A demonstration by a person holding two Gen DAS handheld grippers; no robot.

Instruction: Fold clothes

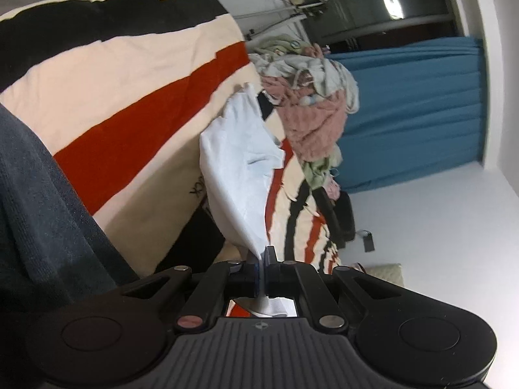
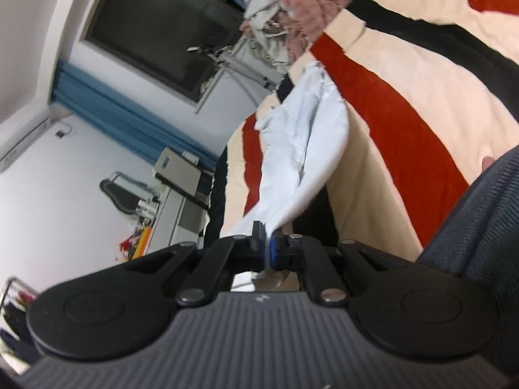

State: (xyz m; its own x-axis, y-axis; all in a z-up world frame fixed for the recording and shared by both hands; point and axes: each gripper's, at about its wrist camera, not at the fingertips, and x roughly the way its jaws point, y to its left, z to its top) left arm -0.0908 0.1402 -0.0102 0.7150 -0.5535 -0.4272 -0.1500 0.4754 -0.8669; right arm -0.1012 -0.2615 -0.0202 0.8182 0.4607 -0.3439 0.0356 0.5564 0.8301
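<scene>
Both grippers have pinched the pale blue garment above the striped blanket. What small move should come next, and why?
Probably draw the two grippers apart to stretch the pale blue garment flat. The left gripper and right gripper are each shut on an edge, yet the cloth hangs bunched and creased between them over the striped blanket.

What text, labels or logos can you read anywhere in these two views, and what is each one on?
No text reads clearly.
Dark marking on the striped blanket, beside the pale blue garment: distorted, unreadable.
Small emblem moulded on the left gripper body: a symbol, no letters.
Same emblem on the right gripper body: no letters.
Wall-mounted white unit: faint print, too blurred to read.
</scene>
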